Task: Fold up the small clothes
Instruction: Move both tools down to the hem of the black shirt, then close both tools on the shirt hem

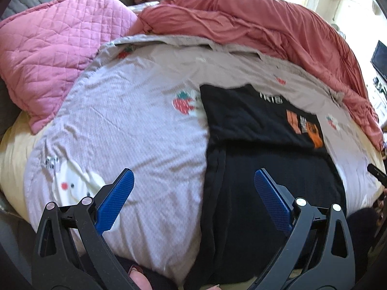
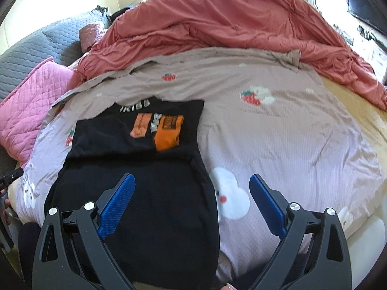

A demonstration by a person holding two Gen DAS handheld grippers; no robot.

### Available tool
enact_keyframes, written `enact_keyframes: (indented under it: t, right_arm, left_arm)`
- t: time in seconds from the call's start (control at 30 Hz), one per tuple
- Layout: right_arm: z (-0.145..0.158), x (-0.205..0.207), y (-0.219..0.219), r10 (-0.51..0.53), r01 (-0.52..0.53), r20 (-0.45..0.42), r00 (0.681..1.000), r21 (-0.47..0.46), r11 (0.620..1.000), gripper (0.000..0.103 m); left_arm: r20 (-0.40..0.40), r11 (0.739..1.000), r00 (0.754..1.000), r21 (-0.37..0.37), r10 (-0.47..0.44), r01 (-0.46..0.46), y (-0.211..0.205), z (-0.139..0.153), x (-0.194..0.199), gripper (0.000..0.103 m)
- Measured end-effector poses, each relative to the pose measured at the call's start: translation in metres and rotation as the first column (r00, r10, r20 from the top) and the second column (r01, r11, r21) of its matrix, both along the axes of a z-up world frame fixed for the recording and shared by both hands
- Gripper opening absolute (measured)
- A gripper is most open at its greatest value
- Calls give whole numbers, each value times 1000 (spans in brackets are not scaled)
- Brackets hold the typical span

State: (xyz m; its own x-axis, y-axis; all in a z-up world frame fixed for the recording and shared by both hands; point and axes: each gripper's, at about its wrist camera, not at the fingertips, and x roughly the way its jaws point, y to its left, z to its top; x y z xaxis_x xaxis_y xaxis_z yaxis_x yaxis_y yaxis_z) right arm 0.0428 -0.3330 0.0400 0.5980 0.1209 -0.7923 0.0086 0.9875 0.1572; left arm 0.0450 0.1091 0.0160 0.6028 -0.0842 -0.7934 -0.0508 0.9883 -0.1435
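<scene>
Grippers, left gripper (image 1: 193, 200) and right gripper (image 2: 192, 201), hover spread, empty, above black shirt (image 2: 135, 169); uneven grabs risk skewing its fold.

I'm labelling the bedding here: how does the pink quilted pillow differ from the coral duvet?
The pink quilted pillow is stitched in a diamond grid; the coral duvet is smooth fabric with loose creases. The pillow is a compact cushion at the left of the bed; the duvet is far bigger, heaped across the far side. The pillow is a cooler pink, the duvet a deeper salmon. Both border the strawberry-print sheet.
</scene>
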Motion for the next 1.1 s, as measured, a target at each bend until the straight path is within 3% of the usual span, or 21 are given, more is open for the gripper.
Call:
enact_keyframes:
  t: [0.1,0.27,0.37,0.6,0.8,0.9,0.93,0.97,1.0,1.03,1.1]
  right_arm:
    - [-10,-8,-3,9,-7,-53,999,29,1000,95]
    - [-27,-19,0,39,-30,-139,990,66,997,95]
    - [-37,-22,2,40,-29,-188,981,65,997,95]
    - [-78,-11,-3,11,12,-332,943,68,998,95]
    - [-101,-1,-3,13,21,-388,922,84,996,92]
    - [-106,2,-2,17,16,-389,921,82,997,73]
    - [-104,2,-2,19,15,-381,924,85,996,55]
    - [-101,2,-2,28,10,-366,930,102,995,36]
    - [-97,0,-2,46,-1,-345,937,128,992,27]
    - [-95,-2,-2,54,-9,-332,942,138,990,19]
    - [-91,-3,-2,64,-17,-318,946,151,988,17]
  left_arm:
    - [-38,1000,999,0,-29,29,-9,-12,-9,93]
    - [-125,995,989,-75,-80,71,-16,-37,-21,93]
    - [-158,994,983,-68,-91,81,-20,-47,-28,93]
    - [-233,990,965,-103,-118,96,-31,-75,-34,93]
    - [-258,992,963,-119,-77,48,-28,-89,-32,82]
    - [-266,991,962,-132,-60,26,-23,-93,-31,71]
    - [-266,992,962,-128,-54,21,-22,-94,-31,67]
    - [-265,992,963,-122,-48,16,-21,-93,-32,57]
    - [-261,992,964,-127,-48,15,-19,-92,-32,39]
    - [-259,990,965,-139,-50,14,-18,-90,-33,30]
    - [-259,987,965,-160,-51,10,-15,-88,-35,18]
